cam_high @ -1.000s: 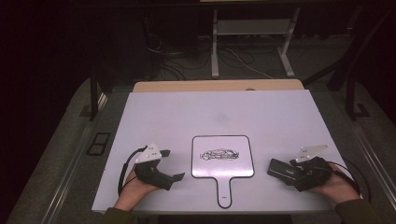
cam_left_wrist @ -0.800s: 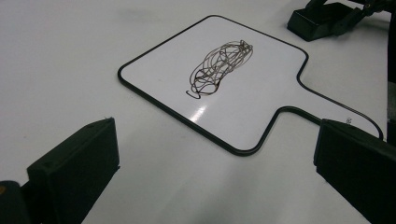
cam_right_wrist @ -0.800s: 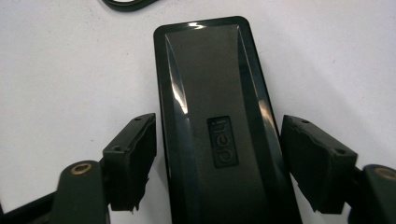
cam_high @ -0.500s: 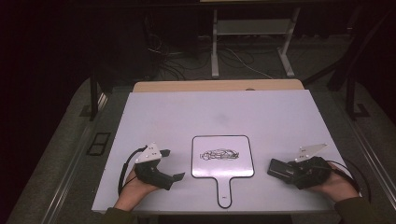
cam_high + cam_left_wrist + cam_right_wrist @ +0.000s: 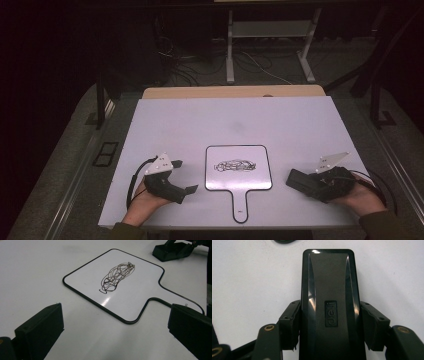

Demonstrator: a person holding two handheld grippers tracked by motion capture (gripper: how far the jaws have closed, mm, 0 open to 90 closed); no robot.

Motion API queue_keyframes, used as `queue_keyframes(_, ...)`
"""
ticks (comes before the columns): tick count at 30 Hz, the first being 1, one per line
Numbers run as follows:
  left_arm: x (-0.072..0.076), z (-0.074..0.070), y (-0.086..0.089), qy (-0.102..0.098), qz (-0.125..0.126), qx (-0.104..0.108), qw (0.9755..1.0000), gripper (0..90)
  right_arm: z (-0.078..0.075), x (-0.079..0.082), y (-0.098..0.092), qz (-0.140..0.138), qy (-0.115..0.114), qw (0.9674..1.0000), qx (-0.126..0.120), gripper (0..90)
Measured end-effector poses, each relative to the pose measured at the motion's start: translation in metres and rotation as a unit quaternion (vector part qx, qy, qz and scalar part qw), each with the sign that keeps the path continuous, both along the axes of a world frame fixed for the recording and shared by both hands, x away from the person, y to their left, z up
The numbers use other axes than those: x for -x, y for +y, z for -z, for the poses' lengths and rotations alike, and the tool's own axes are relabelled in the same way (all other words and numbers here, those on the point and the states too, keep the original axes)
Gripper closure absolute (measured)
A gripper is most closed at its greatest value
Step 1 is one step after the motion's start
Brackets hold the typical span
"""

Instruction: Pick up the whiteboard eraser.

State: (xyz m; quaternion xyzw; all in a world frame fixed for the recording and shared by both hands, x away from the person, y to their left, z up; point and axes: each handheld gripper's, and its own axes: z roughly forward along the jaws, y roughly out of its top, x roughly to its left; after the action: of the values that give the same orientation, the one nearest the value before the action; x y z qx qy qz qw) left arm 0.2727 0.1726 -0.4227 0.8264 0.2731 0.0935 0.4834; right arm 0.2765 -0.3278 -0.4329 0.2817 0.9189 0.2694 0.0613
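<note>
Black plastic eraser block (image 5: 328, 307) pinched by R gripper (image 5: 329, 326), just closed; L gripper (image 5: 112, 337) fingers spread; scribble (image 5: 235, 165) on white paddle-shaped whiteboard (image 5: 255, 175) not yet wiped.

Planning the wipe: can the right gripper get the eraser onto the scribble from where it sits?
Probably yes. The right gripper is shut on the eraser, and bare table lies between it and the scribble on the whiteboard.

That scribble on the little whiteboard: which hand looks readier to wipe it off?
Probably the right. Its tongs have just closed on the black eraser, lying beside the whiteboard. The left tongs stand open with nothing between them, aimed at the scribble.
</note>
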Motion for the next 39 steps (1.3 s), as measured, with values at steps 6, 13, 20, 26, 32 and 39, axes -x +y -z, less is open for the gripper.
queue_keyframes(6, 0.000, -0.001, 0.000, -0.002, 0.000, 0.002, 1.0000, 0.1, -0.001, -0.002, 0.002, -0.006, 0.005, 0.9999, 0.006, 38.3)
queue_keyframes(13, 0.000, 0.000, 0.000, -0.001, 0.001, -0.003, 1.0000, 0.0, -0.004, -0.005, 0.003, -0.005, 0.023, 0.9997, 0.003, 38.5)
queue_keyframes(20, -0.001, 0.001, -0.001, 0.000, 0.003, -0.009, 1.0000, 0.0, -0.008, -0.004, 0.008, -0.002, 0.013, 0.9999, 0.007, 38.6)
queue_keyframes(26, 0.000, 0.002, -0.002, 0.000, 0.002, -0.009, 1.0000, 0.0, -0.013, -0.004, 0.010, 0.003, 0.008, 1.0000, 0.001, 38.6)
queue_keyframes(32, -0.001, 0.003, -0.004, 0.003, 0.002, -0.012, 0.9999, 0.0, -0.016, -0.009, 0.012, 0.011, 0.007, 0.9998, -0.015, 38.6)
queue_keyframes(39, 0.001, 0.003, -0.002, -0.001, -0.001, -0.009, 1.0000, 0.0, -0.025, -0.013, 0.022, 0.012, -0.004, 0.9996, -0.026, 38.6)
